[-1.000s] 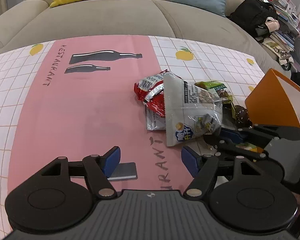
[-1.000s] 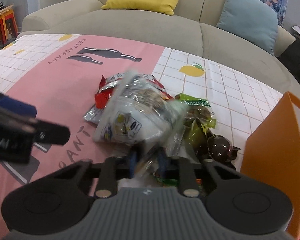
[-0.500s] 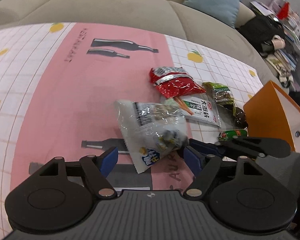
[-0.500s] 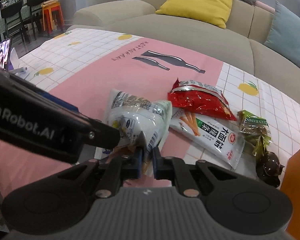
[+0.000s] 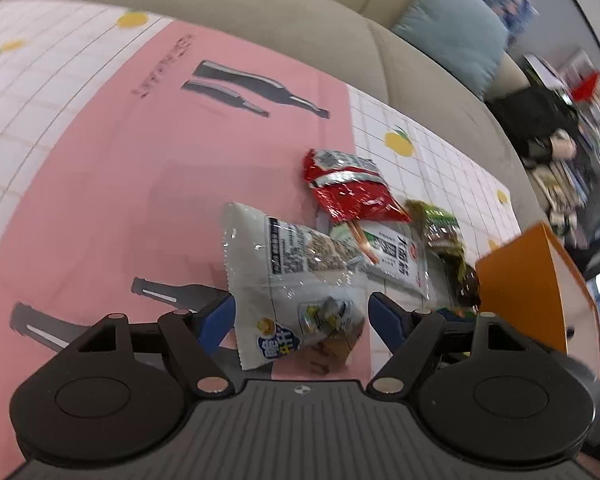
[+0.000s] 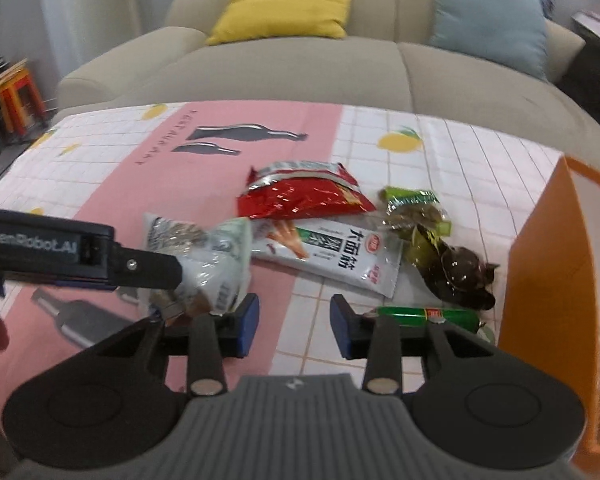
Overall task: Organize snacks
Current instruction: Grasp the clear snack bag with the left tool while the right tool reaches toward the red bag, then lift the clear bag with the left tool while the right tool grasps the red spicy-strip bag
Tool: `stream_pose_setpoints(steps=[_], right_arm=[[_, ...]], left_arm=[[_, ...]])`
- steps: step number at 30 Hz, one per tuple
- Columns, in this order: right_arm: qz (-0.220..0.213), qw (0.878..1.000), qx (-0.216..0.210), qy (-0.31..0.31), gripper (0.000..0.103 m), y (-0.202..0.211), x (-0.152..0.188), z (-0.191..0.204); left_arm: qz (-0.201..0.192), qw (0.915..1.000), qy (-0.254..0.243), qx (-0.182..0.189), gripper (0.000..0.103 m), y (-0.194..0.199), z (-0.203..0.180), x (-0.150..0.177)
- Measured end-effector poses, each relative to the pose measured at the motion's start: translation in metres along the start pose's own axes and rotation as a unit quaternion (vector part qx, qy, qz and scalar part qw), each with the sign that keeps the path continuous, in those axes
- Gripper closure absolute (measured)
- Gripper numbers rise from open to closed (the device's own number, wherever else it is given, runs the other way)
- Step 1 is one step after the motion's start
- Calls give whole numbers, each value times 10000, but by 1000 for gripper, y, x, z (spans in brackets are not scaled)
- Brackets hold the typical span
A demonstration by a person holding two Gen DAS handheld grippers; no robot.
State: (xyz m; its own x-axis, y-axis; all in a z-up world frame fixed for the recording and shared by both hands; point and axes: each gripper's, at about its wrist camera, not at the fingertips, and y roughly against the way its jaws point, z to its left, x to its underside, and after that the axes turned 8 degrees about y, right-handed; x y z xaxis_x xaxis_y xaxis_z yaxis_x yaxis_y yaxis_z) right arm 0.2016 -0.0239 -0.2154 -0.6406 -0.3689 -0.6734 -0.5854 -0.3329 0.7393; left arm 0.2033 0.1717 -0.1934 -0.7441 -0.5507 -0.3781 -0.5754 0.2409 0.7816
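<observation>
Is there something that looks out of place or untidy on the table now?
Yes. The snack packets lie loose on the tablecloth beside the orange box, not in it. The red packet overlaps the white packet, and its top looks crumpled. The clear bag sits between the open left gripper pads.

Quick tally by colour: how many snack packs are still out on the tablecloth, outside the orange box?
White packs: 2, the seed bag and the flat noodle-stick pack
Red packs: 1, the crinkled foil bag
Green packs: 2, the leafy snack pack and the sausage stick
Dark brown packs: 1, the clear wrapper
Total: 6
</observation>
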Motion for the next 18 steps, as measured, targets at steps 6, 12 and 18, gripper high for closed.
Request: stream_pose_setpoints(steps=[6, 12, 18], right_arm=[[29, 9998, -167, 66, 66, -23, -7, 11], [136, 9995, -176, 216, 67, -33, -8, 18], [107, 9992, -93, 387, 67, -33, -9, 19]], left_arm=[[96, 9996, 273, -75, 7, -18, 9, -7], [218, 9991, 362, 100, 11, -29, 13, -6], [165, 9988, 335, 304, 40, -23, 12, -6]])
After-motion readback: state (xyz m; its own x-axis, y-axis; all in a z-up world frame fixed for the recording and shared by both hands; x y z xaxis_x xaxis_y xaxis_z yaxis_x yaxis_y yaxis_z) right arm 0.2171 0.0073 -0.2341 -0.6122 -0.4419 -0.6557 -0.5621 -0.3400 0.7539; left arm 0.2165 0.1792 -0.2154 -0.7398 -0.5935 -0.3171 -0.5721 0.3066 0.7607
